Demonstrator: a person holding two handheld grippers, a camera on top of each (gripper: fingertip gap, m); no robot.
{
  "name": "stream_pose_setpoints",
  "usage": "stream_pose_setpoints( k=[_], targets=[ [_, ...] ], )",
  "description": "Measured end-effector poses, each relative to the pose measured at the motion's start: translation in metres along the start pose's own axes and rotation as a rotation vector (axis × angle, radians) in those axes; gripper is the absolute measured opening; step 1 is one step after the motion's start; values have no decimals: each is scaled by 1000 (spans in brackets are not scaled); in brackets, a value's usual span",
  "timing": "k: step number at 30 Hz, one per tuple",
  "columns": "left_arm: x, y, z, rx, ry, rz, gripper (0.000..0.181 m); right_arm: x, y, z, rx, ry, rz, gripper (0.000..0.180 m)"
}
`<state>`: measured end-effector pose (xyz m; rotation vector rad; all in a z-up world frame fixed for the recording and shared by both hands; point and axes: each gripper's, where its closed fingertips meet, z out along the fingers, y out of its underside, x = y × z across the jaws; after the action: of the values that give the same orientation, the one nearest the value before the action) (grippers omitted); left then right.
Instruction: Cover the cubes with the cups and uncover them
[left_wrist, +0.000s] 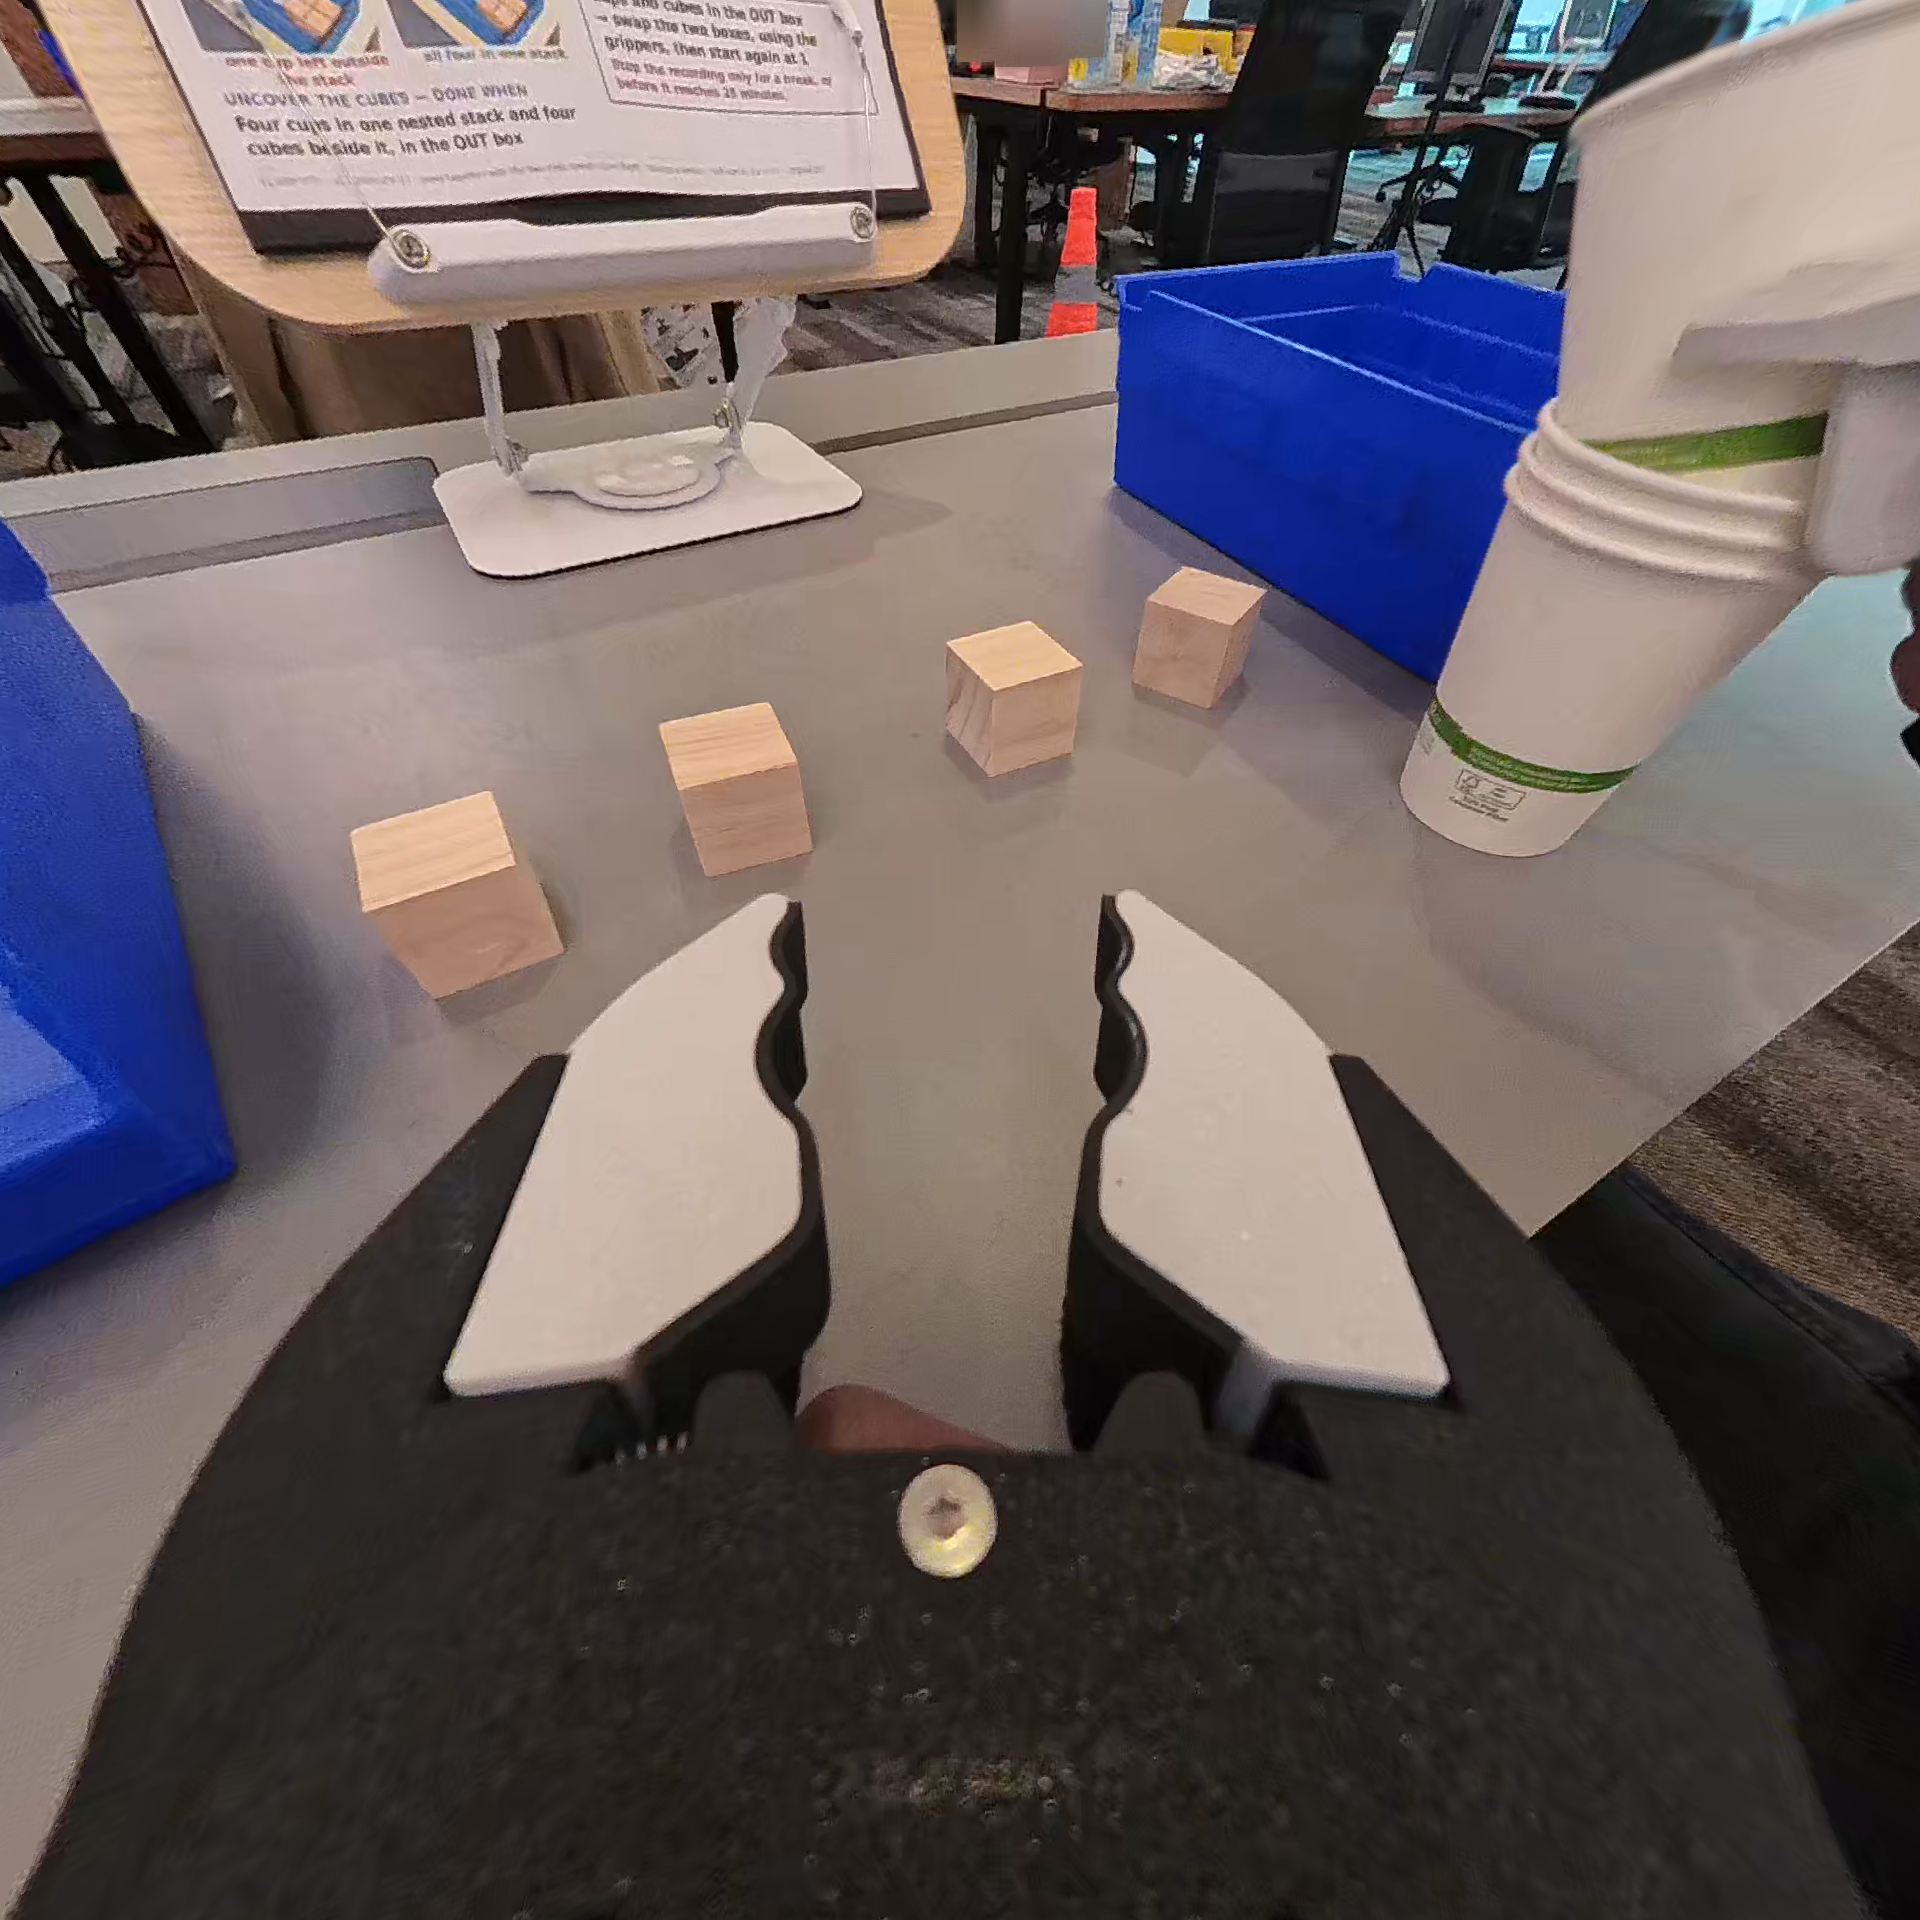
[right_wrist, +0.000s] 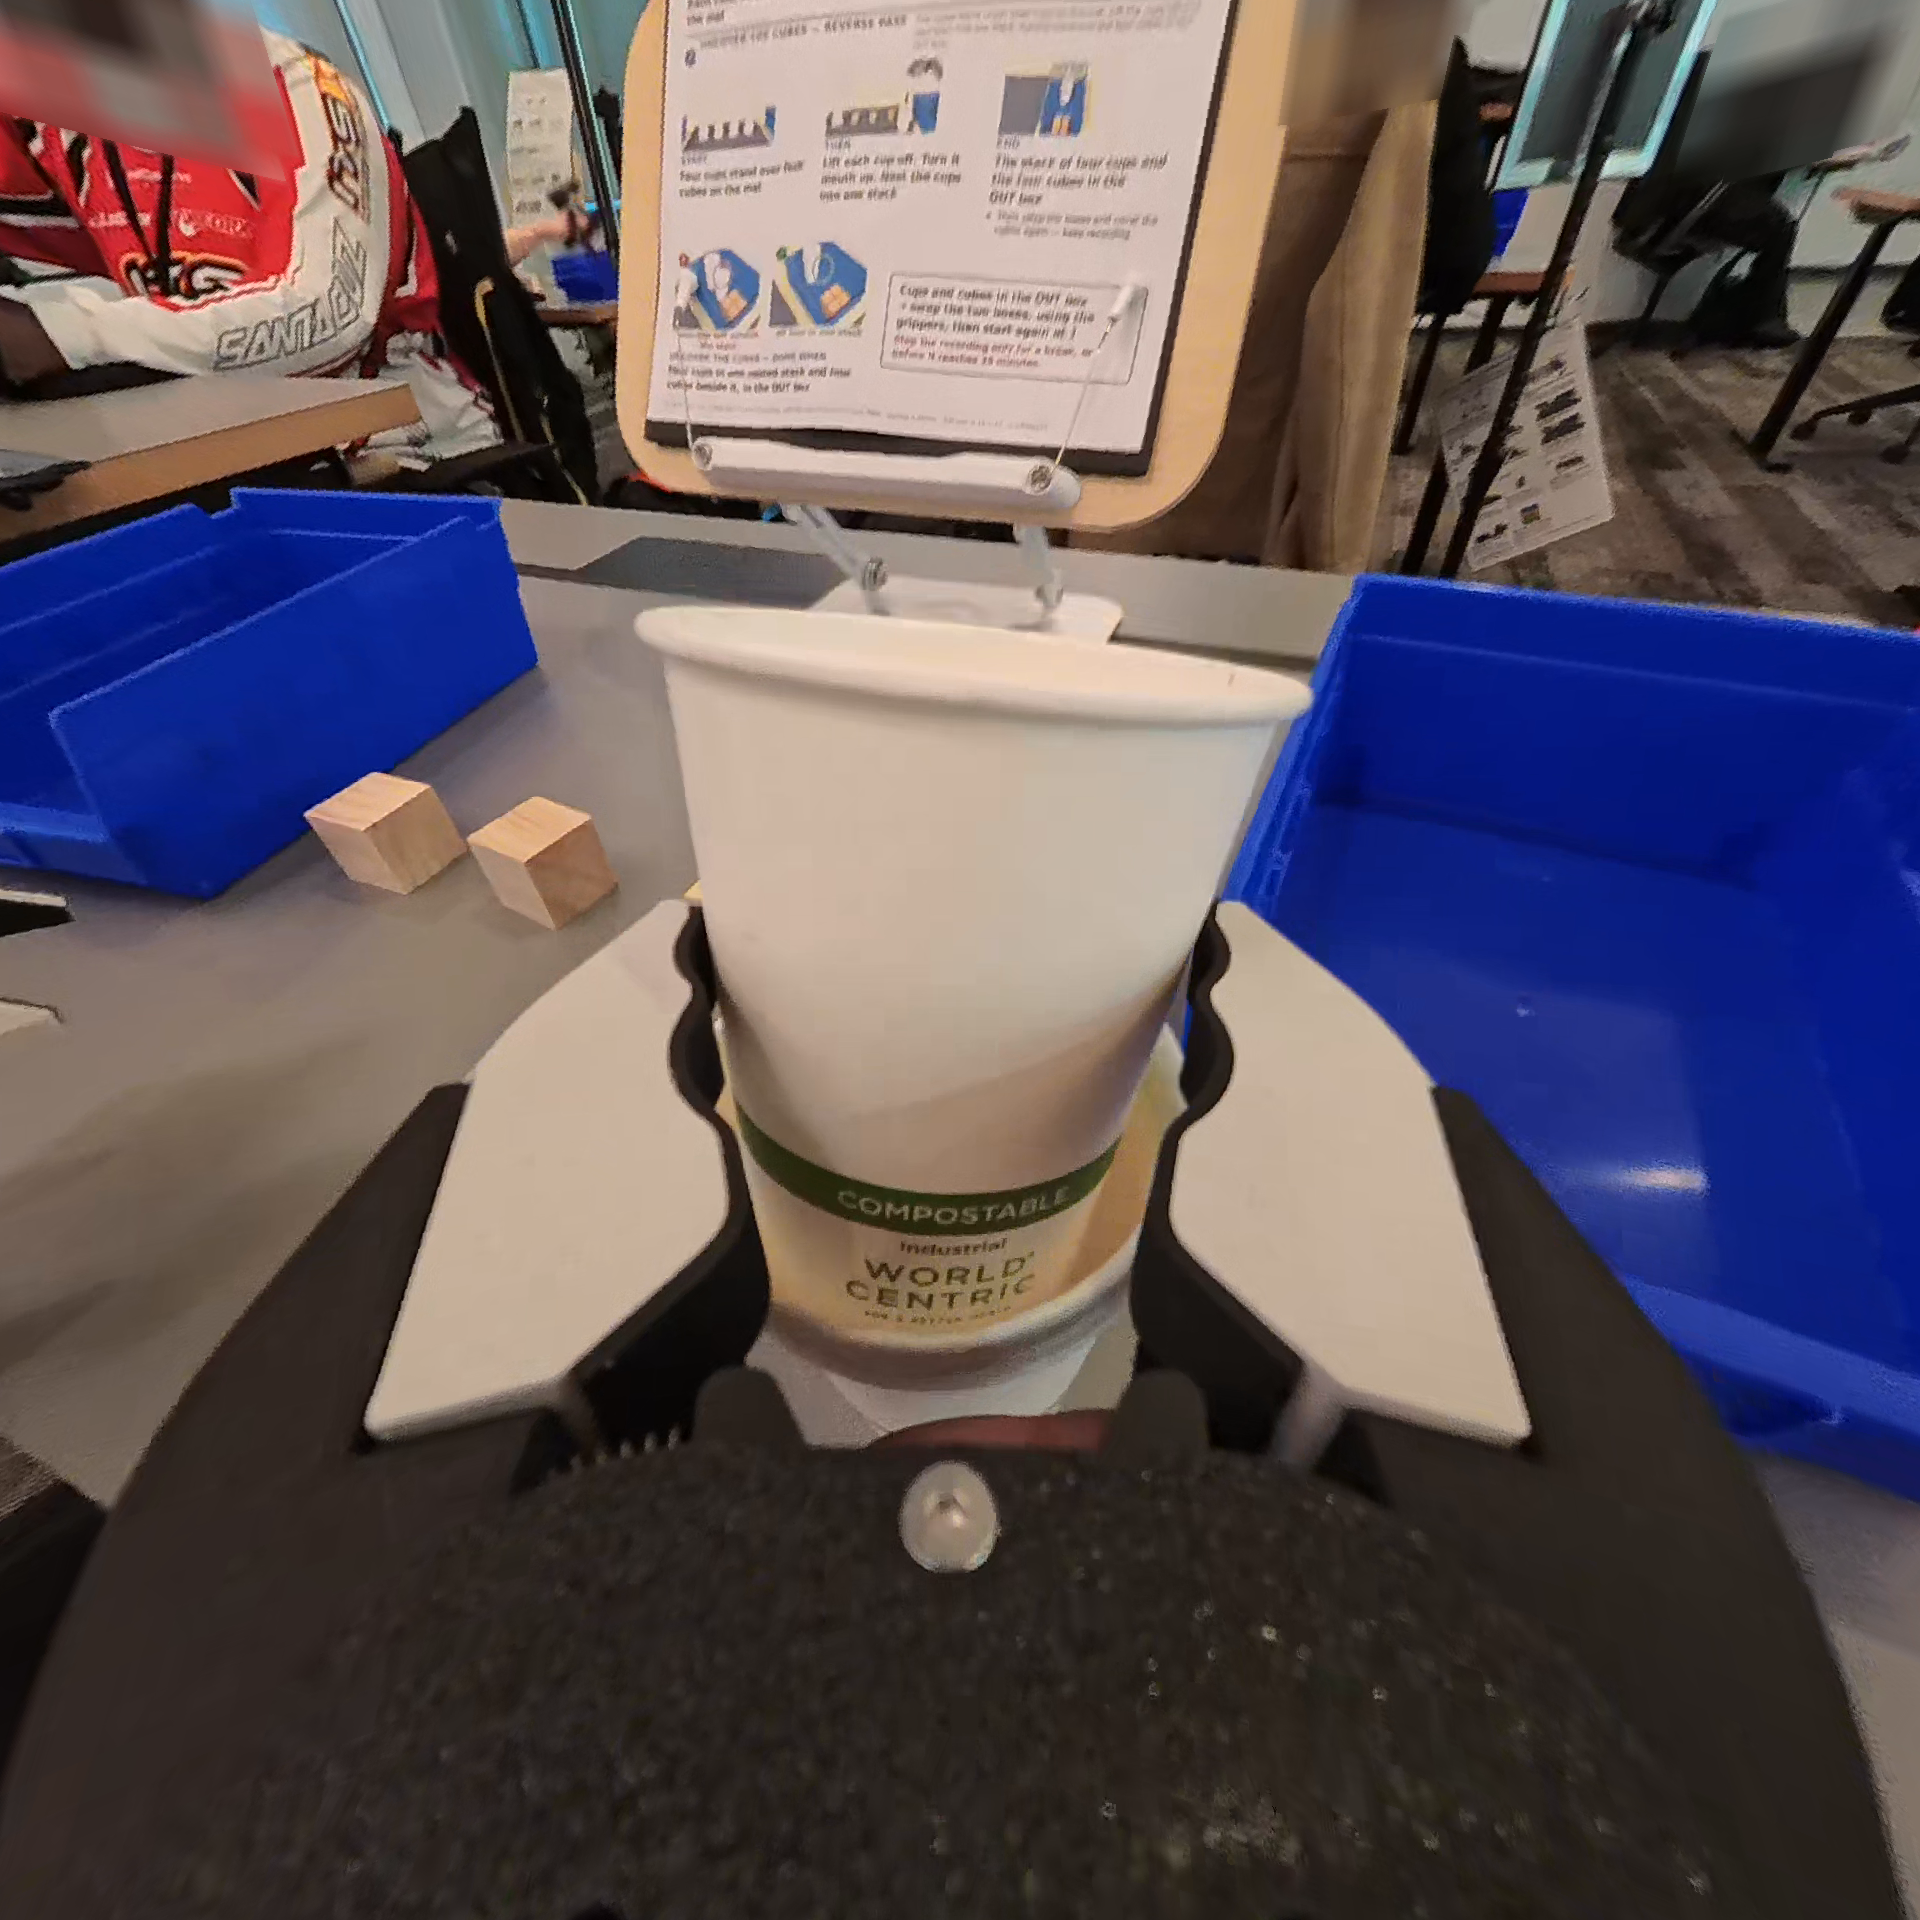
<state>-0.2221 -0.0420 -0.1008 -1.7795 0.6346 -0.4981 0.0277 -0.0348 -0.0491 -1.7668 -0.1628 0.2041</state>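
Several wooden cubes lie in a loose row on the grey table (left_wrist: 935, 1039): the nearest (left_wrist: 452, 894), the middle ones (left_wrist: 736, 784) (left_wrist: 1013, 696) and the farthest (left_wrist: 1195, 636). My left gripper (left_wrist: 951, 914) is open and empty, just in front of the row. My right gripper (right_wrist: 951, 935) is shut on a white paper cup (right_wrist: 966, 883), mouth up, partly raised out of a nested stack of cups (right_wrist: 1117, 1226). In the left wrist view the stack (left_wrist: 1579, 665) stands tilted at the right, with the held cup (left_wrist: 1714, 260) above it. Two cubes (right_wrist: 387, 831) (right_wrist: 542, 860) show left of the cup.
A blue bin (left_wrist: 1299, 468) stands behind the cubes at the right and another (left_wrist: 83, 935) at the left edge; in the right wrist view they show at the right (right_wrist: 1558, 935) and left (right_wrist: 260, 675). An instruction stand (left_wrist: 644, 499) is at the back. The table edge (left_wrist: 1662, 1091) runs close on the right.
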Motion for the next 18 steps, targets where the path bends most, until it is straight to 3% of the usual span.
stream_pose_setpoints(
  k=[14, 18],
  targets=[
    [2, 5, 3, -30, 30, -21, 53, -7, 10, -8, -136, -79, 10, 89],
    [5, 7, 4, -41, 53, -30, 53, -6, 22, -15, -282, -95, -42, 97]
  ],
)
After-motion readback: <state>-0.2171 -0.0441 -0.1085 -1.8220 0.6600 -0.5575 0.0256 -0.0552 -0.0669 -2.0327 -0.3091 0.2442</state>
